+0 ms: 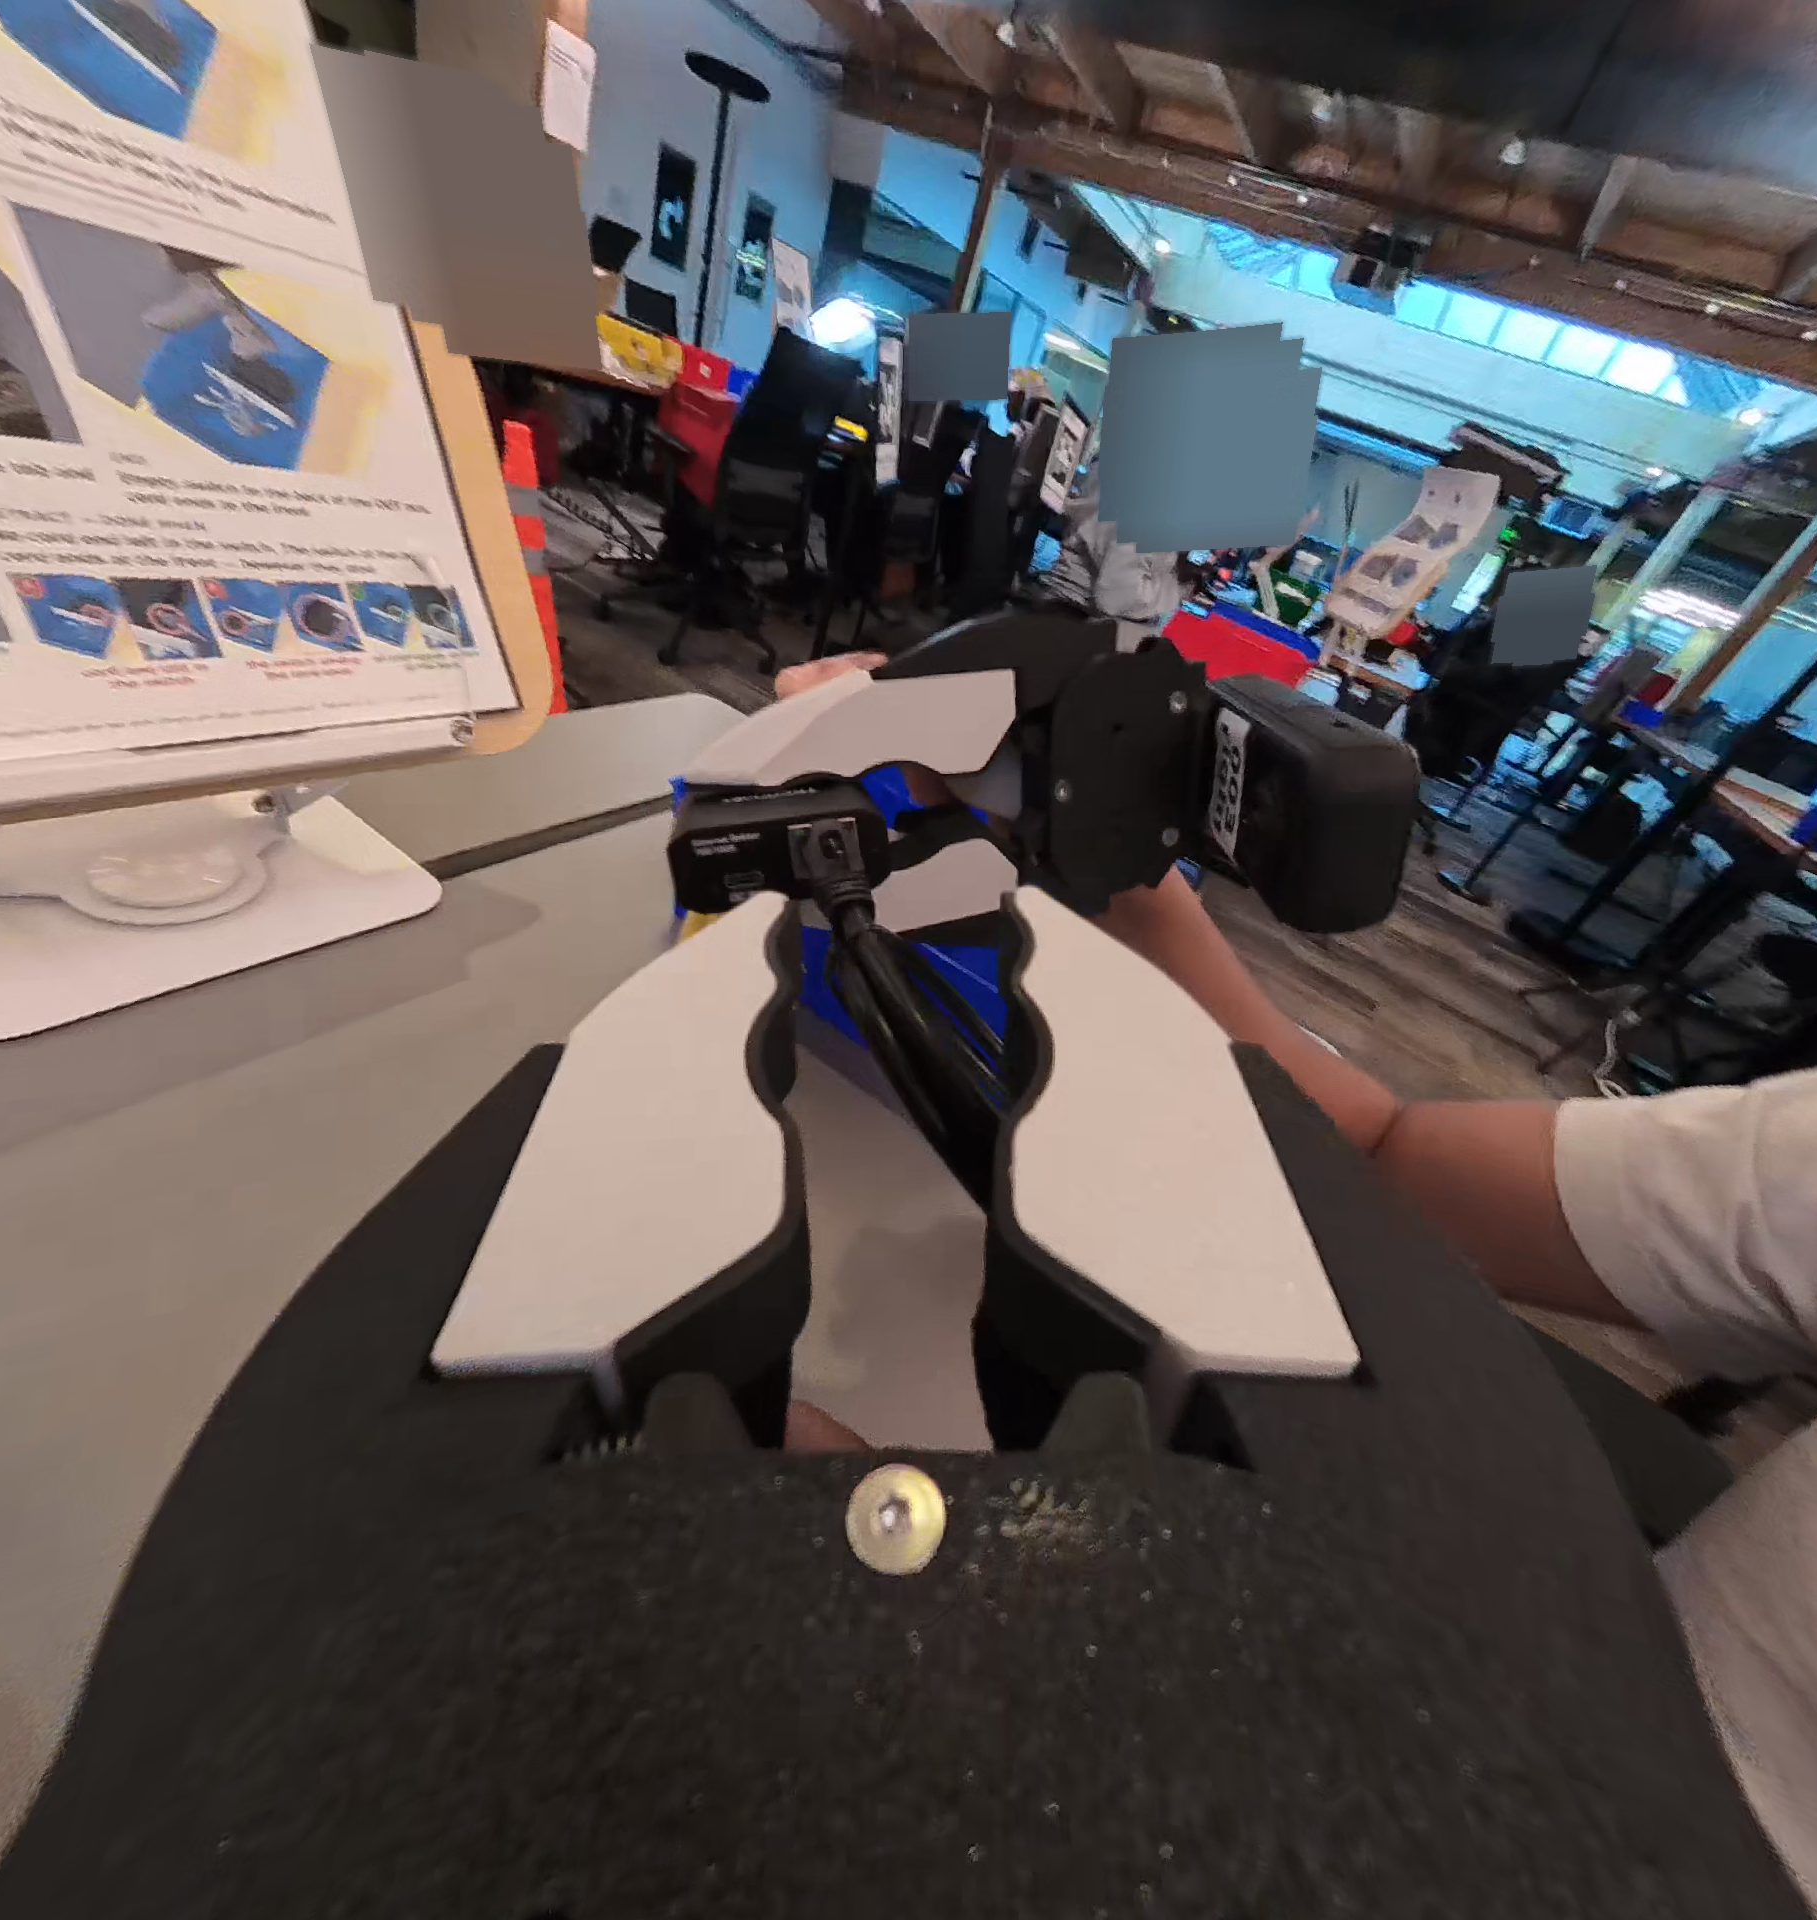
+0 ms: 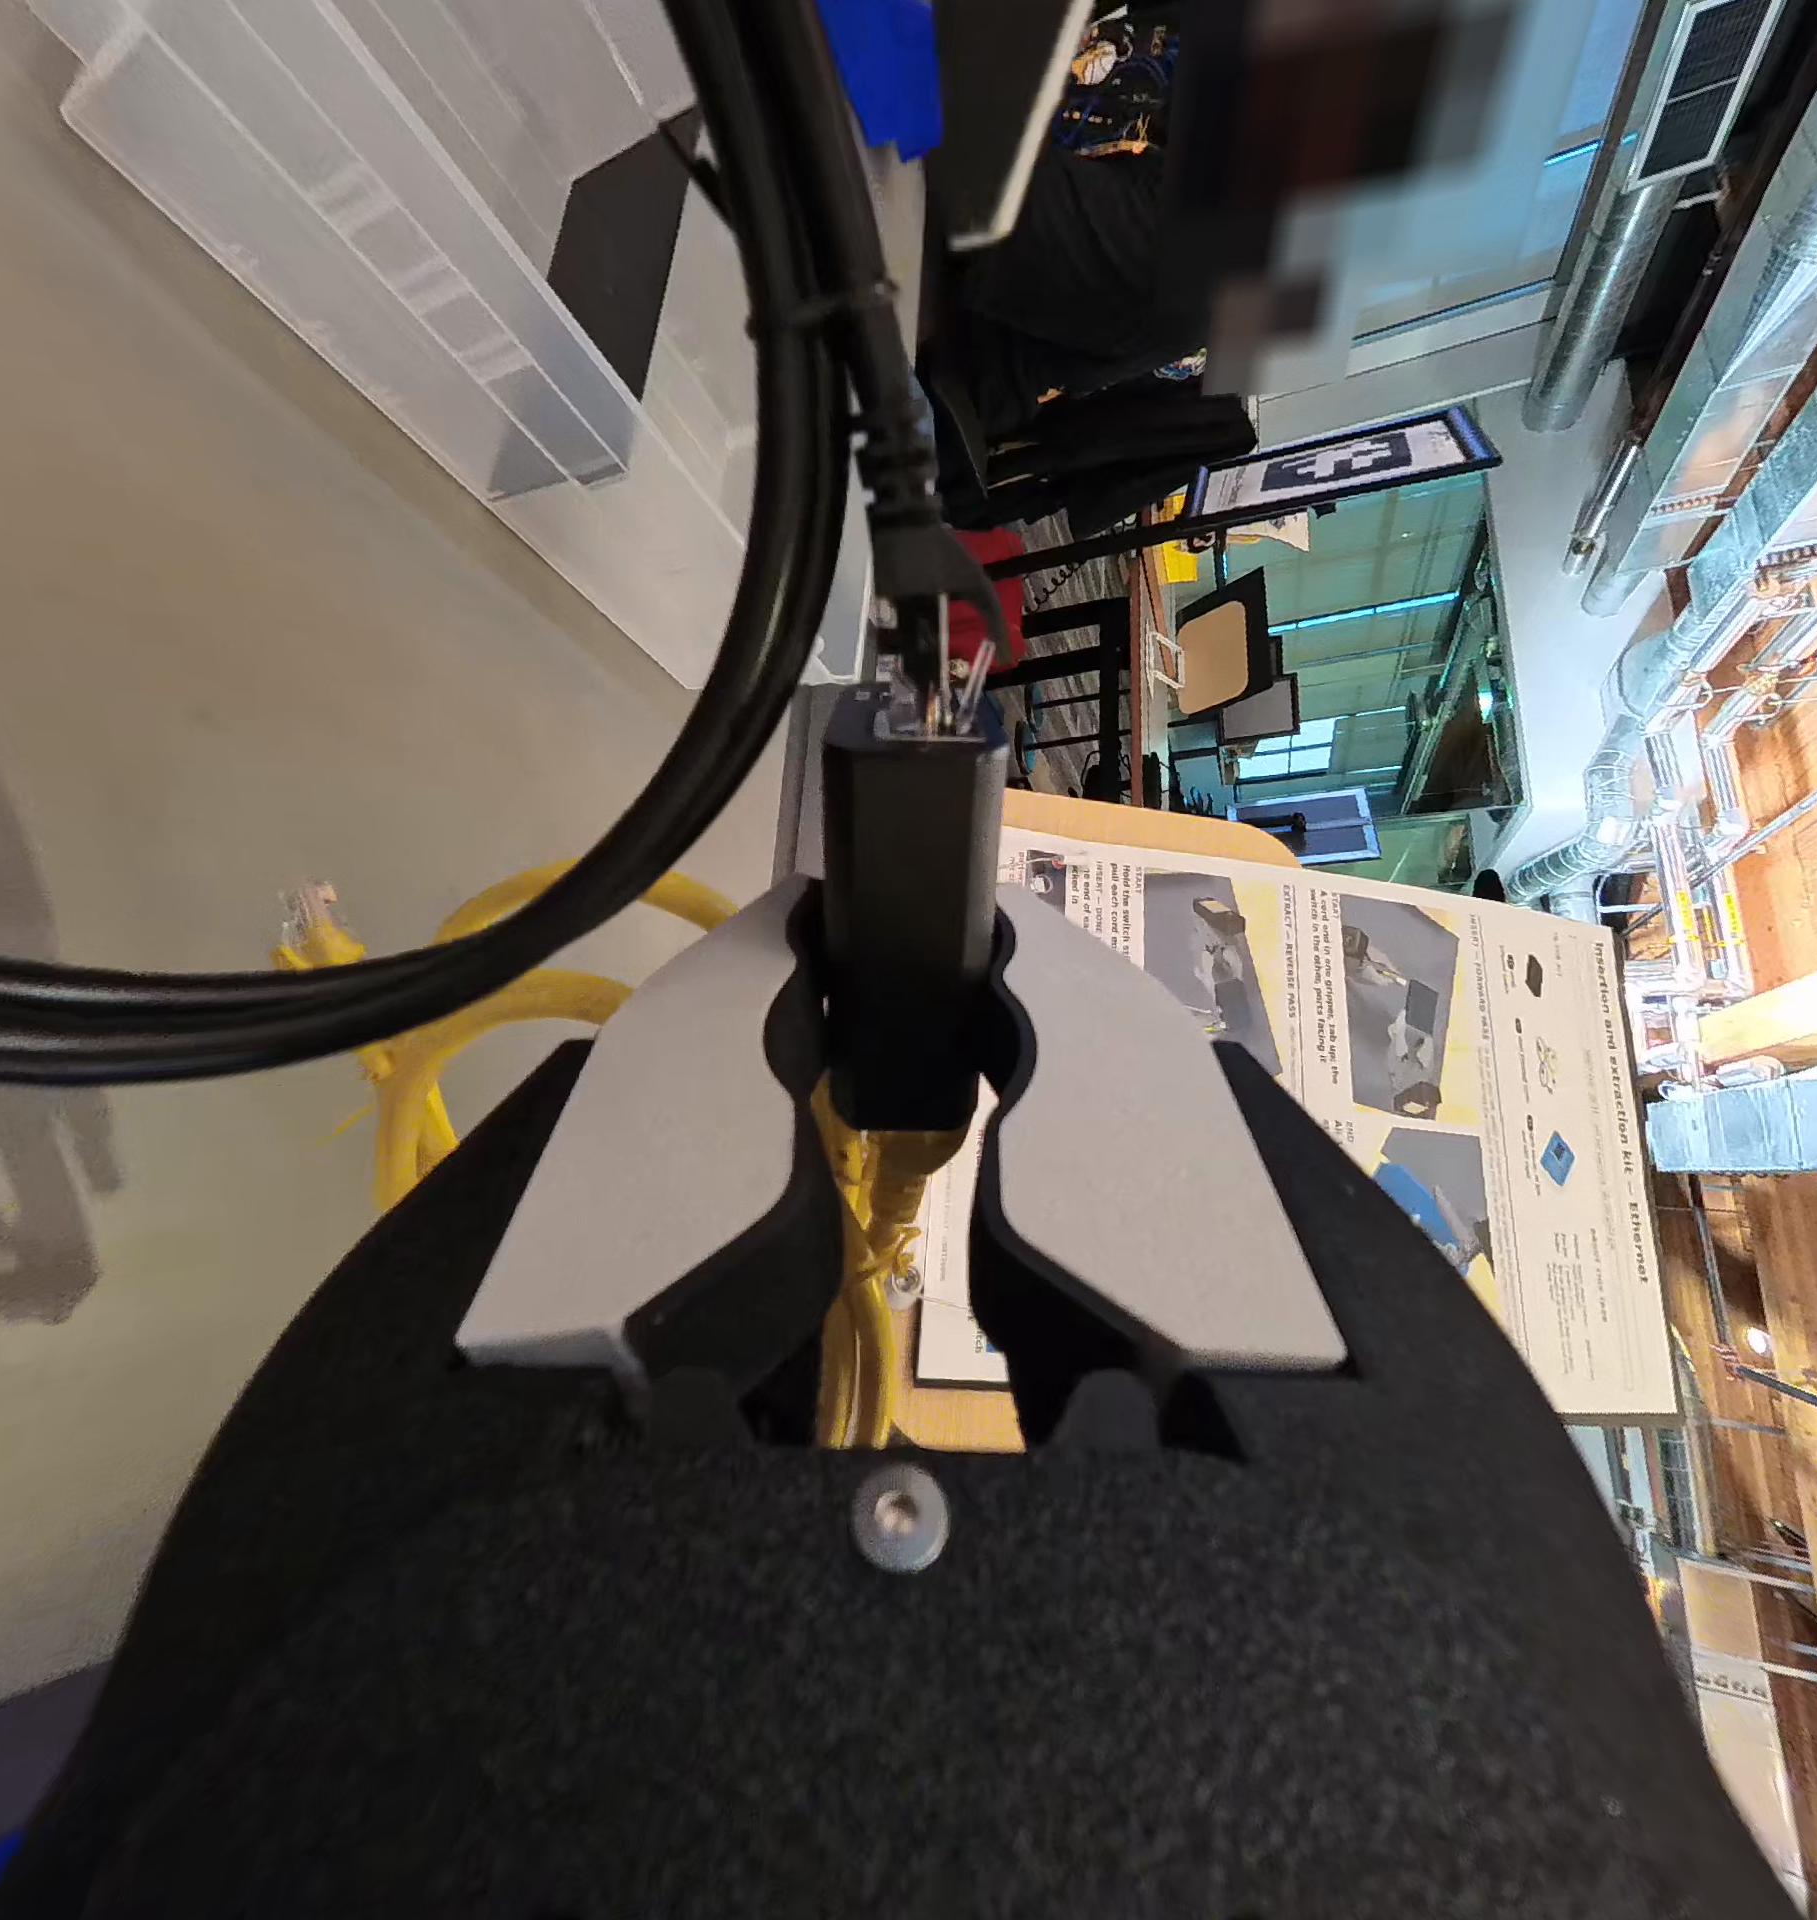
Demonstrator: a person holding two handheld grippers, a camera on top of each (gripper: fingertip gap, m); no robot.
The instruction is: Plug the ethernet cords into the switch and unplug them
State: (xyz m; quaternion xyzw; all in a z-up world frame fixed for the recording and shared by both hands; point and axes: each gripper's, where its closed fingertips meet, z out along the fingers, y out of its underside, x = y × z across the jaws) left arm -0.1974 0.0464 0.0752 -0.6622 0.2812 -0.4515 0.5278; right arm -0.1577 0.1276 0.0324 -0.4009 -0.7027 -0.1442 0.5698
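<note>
The black switch (image 2: pixel 909 935) is pinched between the 2 fingers of the right gripper (image 2: pixel 909 997), its dark pads pressed against both long sides of the casing. In the right wrist view the switch is seen end on, projecting forward beyond the fingertips, with the clear plug of the black ethernet cord (image 2: pixel 779 520) seated in its far face. From there the cord is looped back to the left and out of view. A yellow ethernet cord (image 2: pixel 530 997) is coiled on the table (image 2: pixel 208 727) just below and behind the switch, 1 loose plug lying at its left end.

In the left wrist view the left gripper (image 1: pixel 899 935) is spread open – its 2 fingers stand on either side of the black cord without pressing on it. The cord runs between them and up to the port, so the switch (image 1: pixel 769 847) lies just ahead of the fingertips, held from the right by the other gripper (image 1: pixel 862 727). An instruction sheet (image 1: pixel 187 416) on a white stand is set on the table to the left – well apart from the switch.
</note>
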